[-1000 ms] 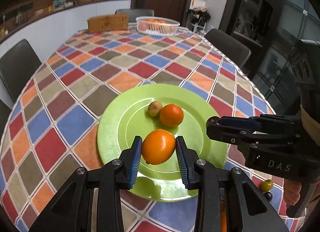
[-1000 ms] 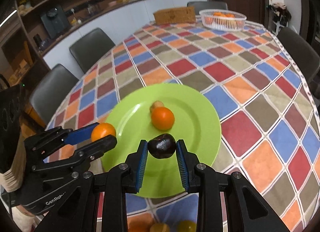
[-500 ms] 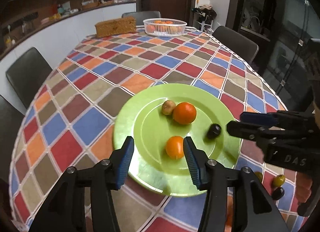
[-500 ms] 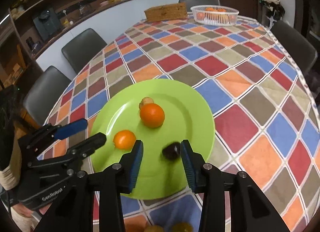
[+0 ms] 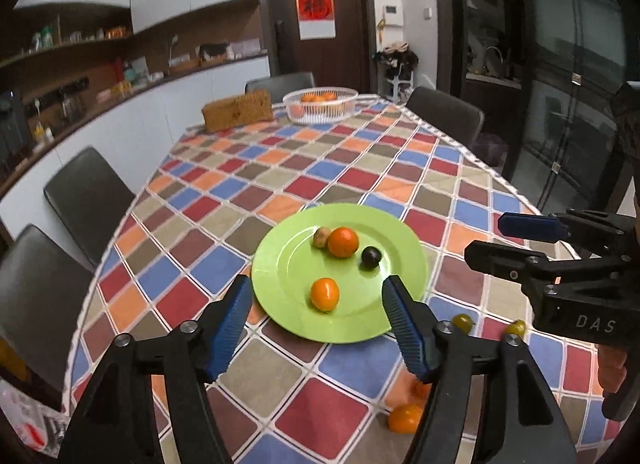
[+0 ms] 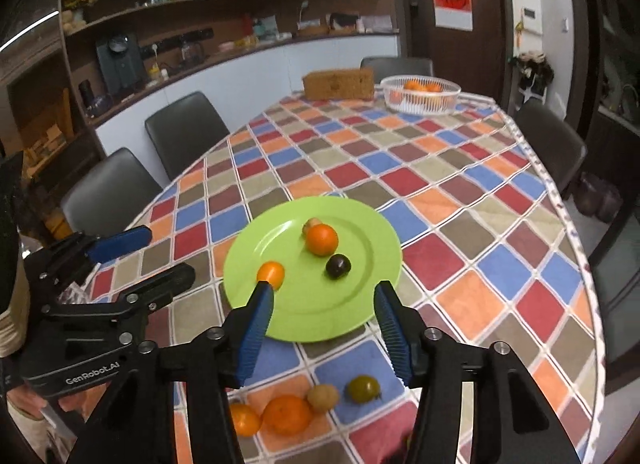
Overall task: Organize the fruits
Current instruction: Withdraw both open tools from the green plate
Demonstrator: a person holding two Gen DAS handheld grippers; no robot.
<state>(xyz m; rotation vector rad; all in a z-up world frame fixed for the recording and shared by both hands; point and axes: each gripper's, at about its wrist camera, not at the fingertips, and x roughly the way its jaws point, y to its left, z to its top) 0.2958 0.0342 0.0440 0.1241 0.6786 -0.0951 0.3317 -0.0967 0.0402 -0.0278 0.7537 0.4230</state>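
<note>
A green plate (image 5: 400,260) (image 6: 360,292) lies on the checkered tablecloth. On it are a small orange (image 5: 325,294) (image 6: 271,273), a bigger orange (image 5: 343,241) (image 6: 322,239), a dark plum (image 5: 371,257) (image 6: 338,266) and a small brown fruit (image 5: 320,237) (image 6: 311,223). My left gripper (image 5: 316,324) is open and empty, raised over the plate's near edge. My right gripper (image 6: 322,322) is open and empty, raised over the plate's near edge. Loose fruits lie on the cloth near me: two oranges (image 6: 286,414) (image 6: 244,419), a brown fruit (image 6: 323,398) and an olive-green fruit (image 6: 363,389).
A white basket (image 5: 320,104) (image 6: 420,94) with oranges and a brown woven box (image 5: 238,115) (image 6: 338,82) stand at the table's far end. Dark chairs (image 5: 86,200) (image 6: 184,132) surround the table. Two small yellow-green fruits (image 5: 463,322) (image 5: 516,329) lie right of the plate.
Both grippers opened and let go of their fruit: the small orange and the dark plum now lie on the plate. Both grippers have pulled back and up from the plate.
</note>
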